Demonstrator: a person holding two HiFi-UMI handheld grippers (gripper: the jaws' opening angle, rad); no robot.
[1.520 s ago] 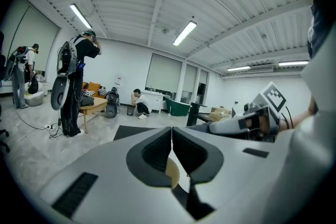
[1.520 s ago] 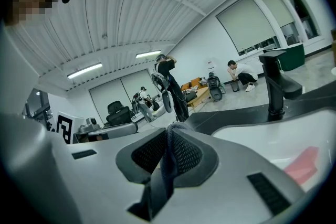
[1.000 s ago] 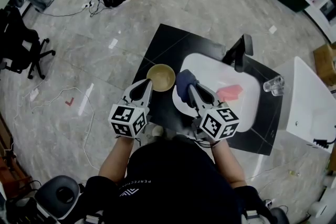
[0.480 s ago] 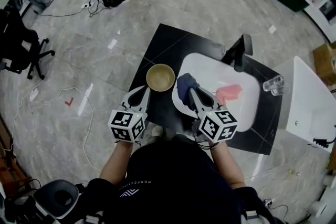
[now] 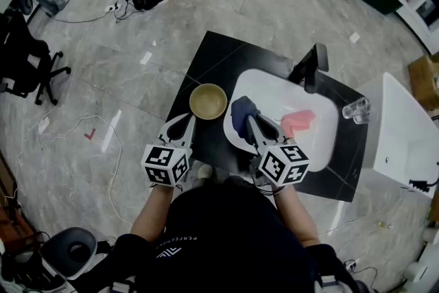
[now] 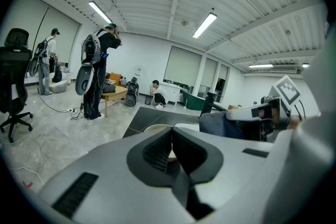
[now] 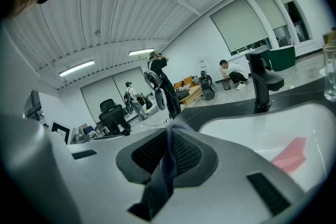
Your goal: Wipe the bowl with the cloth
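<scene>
Though my left gripper (image 5: 189, 120) is clenched on nothing, my right gripper (image 5: 250, 121) pinches the dark blue cloth (image 5: 241, 112) — soft, limp — at the edge of the white sink (image 5: 274, 94). Beside it the tan bowl (image 5: 208, 101) sits on the black counter (image 5: 214, 57); likely light, slippery — steady it by the rim.

The tan bowl (image 5: 208, 101) stood upright on the tabletop (image 5: 218, 55); beside it, the right tool (image 5: 250, 118) pinched the bunched blue cloth (image 5: 241, 112).

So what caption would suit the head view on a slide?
Right gripper grips a blue cloth beside the bowl; left gripper shut, empty.
</scene>
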